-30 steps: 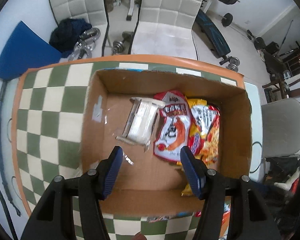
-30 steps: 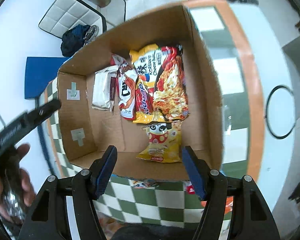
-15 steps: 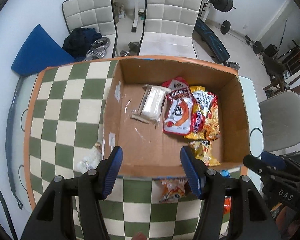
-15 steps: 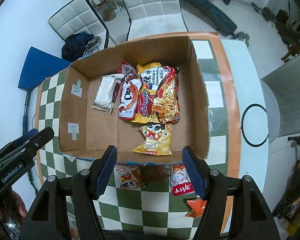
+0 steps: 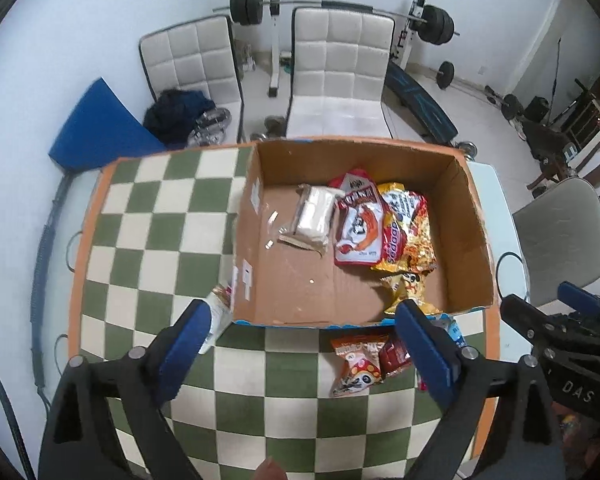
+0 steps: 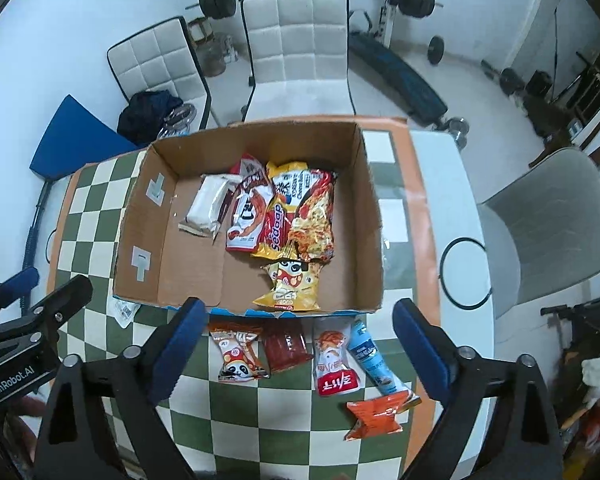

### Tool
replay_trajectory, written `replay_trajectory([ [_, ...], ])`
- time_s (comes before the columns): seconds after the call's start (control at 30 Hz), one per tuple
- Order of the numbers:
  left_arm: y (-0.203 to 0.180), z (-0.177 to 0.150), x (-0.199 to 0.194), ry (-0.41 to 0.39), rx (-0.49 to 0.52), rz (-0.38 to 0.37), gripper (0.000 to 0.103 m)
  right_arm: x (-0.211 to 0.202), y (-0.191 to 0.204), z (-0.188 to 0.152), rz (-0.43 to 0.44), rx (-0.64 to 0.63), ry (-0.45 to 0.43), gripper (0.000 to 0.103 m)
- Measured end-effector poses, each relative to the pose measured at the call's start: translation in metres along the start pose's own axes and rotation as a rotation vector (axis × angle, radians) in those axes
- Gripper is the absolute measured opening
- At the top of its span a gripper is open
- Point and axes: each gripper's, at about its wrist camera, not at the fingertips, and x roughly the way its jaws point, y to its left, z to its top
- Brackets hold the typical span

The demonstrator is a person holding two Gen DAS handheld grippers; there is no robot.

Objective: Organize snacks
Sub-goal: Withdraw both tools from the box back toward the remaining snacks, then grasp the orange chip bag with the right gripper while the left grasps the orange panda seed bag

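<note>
A cardboard box stands on the checkered table and holds several snack packets: a white bar, a red-white packet, a yellow noodle bag and a small yellow panda bag. Several loose packets lie in front of the box, among them a panda snack, a dark red packet, a red-white packet, a blue tube and an orange packet. My left gripper and right gripper hang above the table's near side, jaws opening, nothing between them.
A crumpled clear wrapper lies at the box's near left corner. Two white chairs stand behind the table, a grey chair at the right. A barbell rack and a blue mat are on the floor.
Both grippers rose and drew back from over the box toward the table's near side, and both sets of jaws spread wider. The loose packets in front of the box came into view.
</note>
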Motion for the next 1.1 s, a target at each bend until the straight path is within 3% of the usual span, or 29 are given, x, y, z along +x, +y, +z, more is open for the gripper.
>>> replay_trajectory([
  [0.23,0.005,-0.01,-0.023,-0.063,0.001,0.015,0.101,-0.026,0.003,-0.013,-0.001,0.016,-0.067,0.101],
  [0.53,0.006,-0.032,-0.035,-0.061,-0.041,-0.038,0.102,-0.049,-0.012,-0.035,0.073,0.091,-0.11,0.102],
  [0.67,0.0,-0.052,-0.013,0.013,-0.062,-0.047,0.102,-0.033,-0.04,-0.058,0.088,0.175,-0.061,0.102],
  [0.87,-0.018,-0.076,0.062,0.196,-0.069,-0.067,0.101,0.023,-0.085,-0.096,0.098,0.3,0.088,0.102],
  [1.1,-0.058,-0.088,0.14,0.324,-0.008,-0.071,0.1,0.092,-0.108,-0.113,0.11,0.318,0.196,0.102],
])
